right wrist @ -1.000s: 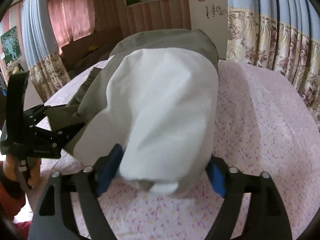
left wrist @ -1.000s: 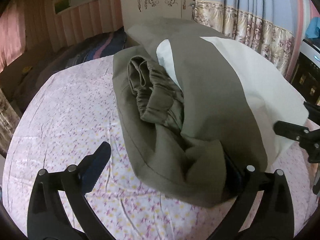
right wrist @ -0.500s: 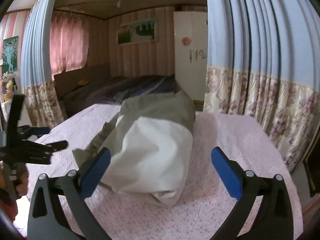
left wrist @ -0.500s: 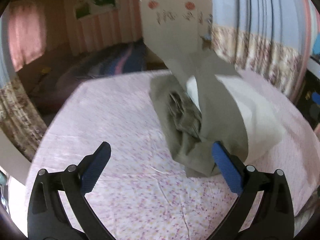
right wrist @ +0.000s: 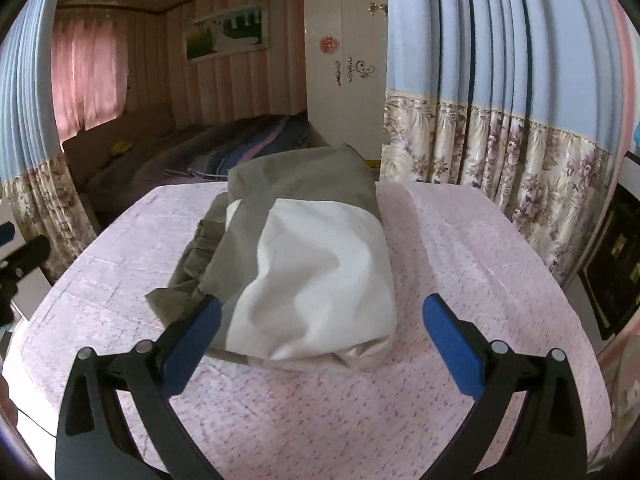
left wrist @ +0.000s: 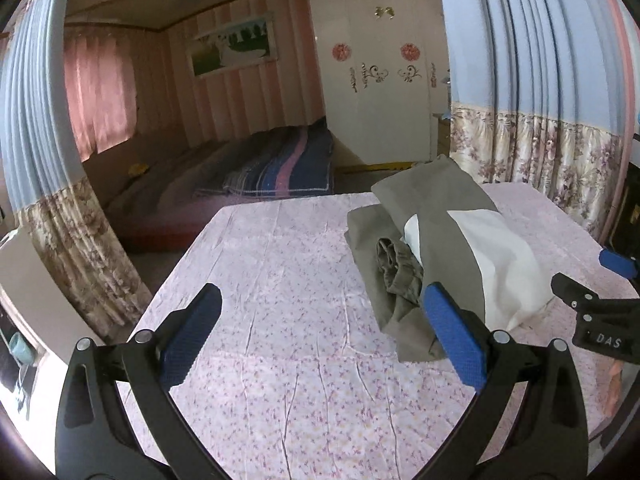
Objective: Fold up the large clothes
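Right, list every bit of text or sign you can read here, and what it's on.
"DAS": white letters on the right claw body, at the right edge of the left wrist view.
Wardrobe doors: red flower stickers and scroll ornaments, no words.
Wall picture: no lettering visible.
Clothes and sheet: none.

Black angular arms tipped with ribbed blue pads (left wrist: 454, 338), silver screws at pivots; white "DAS" lettering at three o'clock on right gripper (left wrist: 592, 284).
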### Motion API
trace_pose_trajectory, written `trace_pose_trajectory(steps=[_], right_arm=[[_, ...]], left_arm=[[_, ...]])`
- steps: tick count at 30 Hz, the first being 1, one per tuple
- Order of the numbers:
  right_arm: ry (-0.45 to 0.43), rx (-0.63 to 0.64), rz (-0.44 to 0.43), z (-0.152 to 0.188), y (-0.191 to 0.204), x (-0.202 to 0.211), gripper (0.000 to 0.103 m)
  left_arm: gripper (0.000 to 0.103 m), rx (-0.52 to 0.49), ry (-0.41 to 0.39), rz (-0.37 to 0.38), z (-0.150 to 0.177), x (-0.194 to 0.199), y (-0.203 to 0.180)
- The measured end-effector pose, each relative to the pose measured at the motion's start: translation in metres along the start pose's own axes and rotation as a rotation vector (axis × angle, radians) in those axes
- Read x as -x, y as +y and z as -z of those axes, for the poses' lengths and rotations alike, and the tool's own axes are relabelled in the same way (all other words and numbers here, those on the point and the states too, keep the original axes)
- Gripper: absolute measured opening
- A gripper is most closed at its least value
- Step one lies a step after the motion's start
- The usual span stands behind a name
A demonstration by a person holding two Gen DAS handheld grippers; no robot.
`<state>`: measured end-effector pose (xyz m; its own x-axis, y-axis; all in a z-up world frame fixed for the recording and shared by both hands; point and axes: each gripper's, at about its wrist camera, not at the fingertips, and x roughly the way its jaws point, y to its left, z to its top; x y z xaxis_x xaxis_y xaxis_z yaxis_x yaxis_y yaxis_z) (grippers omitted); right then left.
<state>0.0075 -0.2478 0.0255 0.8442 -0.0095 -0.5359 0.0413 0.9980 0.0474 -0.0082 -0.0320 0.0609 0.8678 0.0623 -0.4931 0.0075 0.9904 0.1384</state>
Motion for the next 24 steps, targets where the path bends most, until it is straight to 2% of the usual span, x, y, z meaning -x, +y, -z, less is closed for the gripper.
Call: trace_pose_trajectory(steps=[12, 24], right_arm=[[-0.020, 0.006, 0.072, -0.004, 0.010, 0.038, 0.101], [-0.044, -0.029, 0.121, -0.013, 0.013, 0.044, 0.101]], left_arm=[[0.100, 0.060, 0.025, 0.041, 0.000, 0.012, 0.007], [0.100, 0.100, 0.017, 0.024, -0.004, 0.023, 0.024]])
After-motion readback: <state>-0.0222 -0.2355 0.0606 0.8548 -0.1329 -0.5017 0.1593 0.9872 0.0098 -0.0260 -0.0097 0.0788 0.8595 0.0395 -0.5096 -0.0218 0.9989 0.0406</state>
